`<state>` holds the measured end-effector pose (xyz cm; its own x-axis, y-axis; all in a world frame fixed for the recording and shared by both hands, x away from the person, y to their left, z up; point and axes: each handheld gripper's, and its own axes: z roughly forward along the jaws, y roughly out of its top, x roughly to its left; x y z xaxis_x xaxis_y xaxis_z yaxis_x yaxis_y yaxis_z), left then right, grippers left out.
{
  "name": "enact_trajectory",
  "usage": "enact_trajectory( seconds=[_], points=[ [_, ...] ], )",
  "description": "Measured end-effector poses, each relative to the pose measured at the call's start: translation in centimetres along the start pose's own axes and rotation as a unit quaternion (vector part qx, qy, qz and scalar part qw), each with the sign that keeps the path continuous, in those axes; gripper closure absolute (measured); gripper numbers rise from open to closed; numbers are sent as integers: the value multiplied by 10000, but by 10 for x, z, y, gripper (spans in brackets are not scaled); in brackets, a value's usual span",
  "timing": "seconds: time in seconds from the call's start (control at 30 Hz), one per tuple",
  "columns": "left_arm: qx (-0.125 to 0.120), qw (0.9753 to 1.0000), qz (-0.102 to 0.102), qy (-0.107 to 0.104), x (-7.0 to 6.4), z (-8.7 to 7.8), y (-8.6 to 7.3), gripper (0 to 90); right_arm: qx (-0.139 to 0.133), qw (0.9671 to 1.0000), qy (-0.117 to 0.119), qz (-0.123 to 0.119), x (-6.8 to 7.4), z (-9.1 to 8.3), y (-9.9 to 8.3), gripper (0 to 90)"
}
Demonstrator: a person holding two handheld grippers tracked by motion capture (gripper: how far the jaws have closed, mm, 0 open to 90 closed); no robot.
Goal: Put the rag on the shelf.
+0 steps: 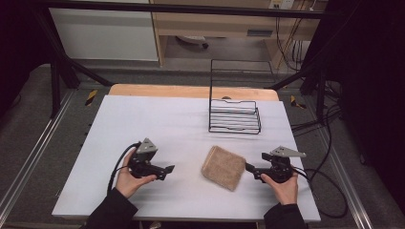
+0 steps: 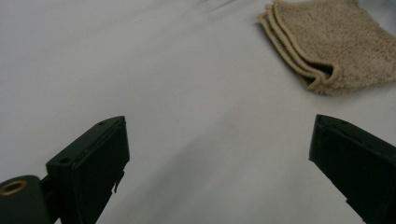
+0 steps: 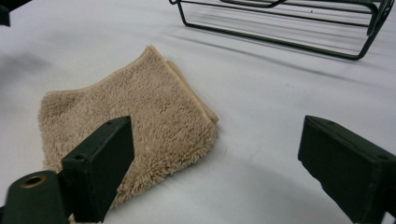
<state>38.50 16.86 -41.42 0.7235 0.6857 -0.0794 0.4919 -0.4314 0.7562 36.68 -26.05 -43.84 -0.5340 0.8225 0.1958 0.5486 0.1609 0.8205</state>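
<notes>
A folded tan towel lies flat on the white table, right of centre; it also appears as the towel at the upper right of the left gripper view and the towel in the right gripper view. My left gripper is held left of the towel, jaws wide apart over bare table, gripper empty. My right gripper sits at the towel's right edge, open, gripper with one jaw over the cloth and nothing clamped.
A black wire rack stands behind the towel at the back of the table, also seen as the rack. Cables trail off the right side. Bare white surface stretches across the left and front.
</notes>
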Motion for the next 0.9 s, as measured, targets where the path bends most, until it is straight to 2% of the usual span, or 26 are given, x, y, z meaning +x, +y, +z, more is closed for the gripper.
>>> enact_trajectory(
  seconds=[0.13,0.23,0.37,0.6,0.77,0.83,0.9],
  points=[
    [40,9999,52,-103,-14,21,24,84,83,10000,1,-5,2,-1,-4,64],
    [51,9999,42,-155,-24,37,39,114,24,10000,-21,68,2,-2,-7,52],
    [117,9998,72,-114,-34,57,55,130,39,10000,-43,36,2,-3,-9,42],
    [183,9998,38,-44,-41,83,74,159,79,10000,-55,-22,2,-2,-10,37],
    [191,9997,-106,-55,-45,103,85,225,85,10000,-35,-38,3,-1,-11,40],
    [283,9996,-73,-22,-46,110,88,257,113,9999,-37,-46,3,0,-11,41],
    [354,9993,-56,-74,-49,117,89,292,120,9999,-41,-33,3,-1,-11,41]
  ],
)
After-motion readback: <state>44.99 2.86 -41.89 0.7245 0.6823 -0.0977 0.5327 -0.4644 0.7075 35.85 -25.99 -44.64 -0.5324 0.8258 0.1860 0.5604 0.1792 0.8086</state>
